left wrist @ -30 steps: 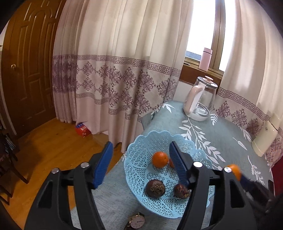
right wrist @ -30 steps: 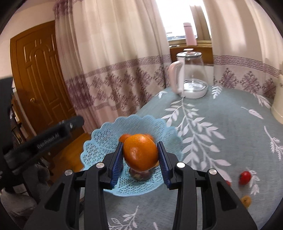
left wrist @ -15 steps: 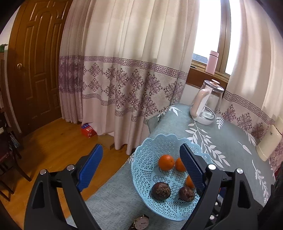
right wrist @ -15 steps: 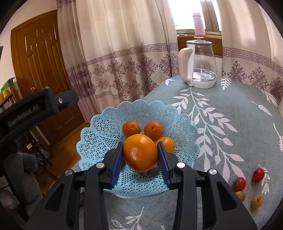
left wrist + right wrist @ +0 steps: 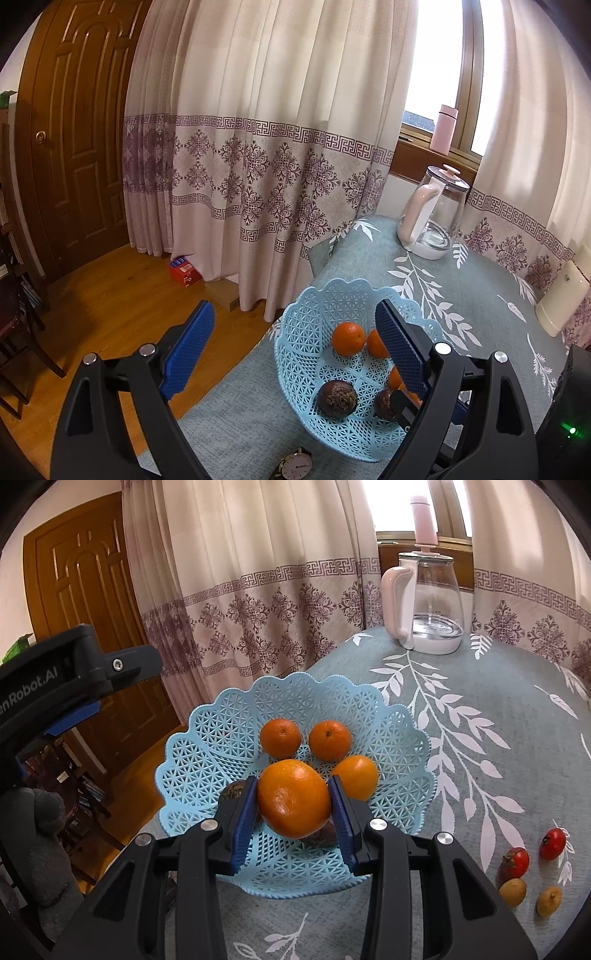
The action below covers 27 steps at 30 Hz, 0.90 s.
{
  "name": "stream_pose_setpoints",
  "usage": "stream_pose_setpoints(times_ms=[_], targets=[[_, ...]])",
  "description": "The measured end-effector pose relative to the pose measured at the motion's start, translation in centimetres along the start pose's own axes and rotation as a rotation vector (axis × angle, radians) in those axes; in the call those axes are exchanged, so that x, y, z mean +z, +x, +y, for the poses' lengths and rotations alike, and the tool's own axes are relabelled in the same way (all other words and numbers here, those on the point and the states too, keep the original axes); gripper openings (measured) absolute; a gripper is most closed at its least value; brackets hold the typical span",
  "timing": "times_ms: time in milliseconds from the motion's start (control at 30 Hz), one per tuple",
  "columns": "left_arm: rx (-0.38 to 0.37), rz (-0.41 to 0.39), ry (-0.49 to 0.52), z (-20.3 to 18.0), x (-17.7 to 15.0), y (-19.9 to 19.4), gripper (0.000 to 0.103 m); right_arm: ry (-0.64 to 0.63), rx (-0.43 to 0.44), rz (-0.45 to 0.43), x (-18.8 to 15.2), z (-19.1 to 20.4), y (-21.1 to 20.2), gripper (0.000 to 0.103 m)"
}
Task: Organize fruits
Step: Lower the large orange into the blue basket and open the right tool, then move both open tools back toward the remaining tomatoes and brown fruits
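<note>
Three small oranges [image 5: 325, 740] and some dark round fruits already lie in the pale blue lattice plastic basket [image 5: 400, 775], so we want to lower the large round orange [image 5: 293, 803] into the bare patch of mesh at the near side, then release low, so it settles and does not roll against the others or over the scalloped rim. Our right claw [image 5: 293, 814] is clamped on that orange, hanging just above the basket on the bench [image 5: 498, 686]. Our left claw [image 5: 291, 354] stands wide apart, holding nothing, over the basket's left edge.

Large orange [image 5: 293, 804] held above blue basket [image 5: 236, 716] of fruit.
</note>
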State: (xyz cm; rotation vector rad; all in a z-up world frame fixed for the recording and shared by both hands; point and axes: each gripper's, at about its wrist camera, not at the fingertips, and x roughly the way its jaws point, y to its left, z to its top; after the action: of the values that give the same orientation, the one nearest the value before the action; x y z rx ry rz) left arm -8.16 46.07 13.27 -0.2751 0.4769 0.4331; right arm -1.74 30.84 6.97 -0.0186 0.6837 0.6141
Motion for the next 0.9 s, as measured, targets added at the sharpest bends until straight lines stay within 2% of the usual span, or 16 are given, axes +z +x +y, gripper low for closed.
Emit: stream_pose_setpoints(times_ms=[700, 767, 833, 900], targets=[[-0.013, 0.003, 0.002, -0.5, 0.0, 0.0, 0.090, 0.009, 0.008, -0.027, -0.3, -0.1, -1.2, 0.041], [-0.016, 0.004, 0.001, -0.6, -0.1, -0.1, 0.097, 0.016, 0.005, -0.032, -0.4, -0.3, -1.5, 0.044], [-0.016, 0.001, 0.001, -0.7, 0.0, -0.2, 0.097, 0.028, -0.003, -0.045, -0.5, -0.6, -1.8, 0.049], [-0.018, 0.000, -0.001, -0.8, 0.0, -0.1, 0.097, 0.039, -0.011, -0.050, -0.5, -1.0, -2.0, 0.050]])
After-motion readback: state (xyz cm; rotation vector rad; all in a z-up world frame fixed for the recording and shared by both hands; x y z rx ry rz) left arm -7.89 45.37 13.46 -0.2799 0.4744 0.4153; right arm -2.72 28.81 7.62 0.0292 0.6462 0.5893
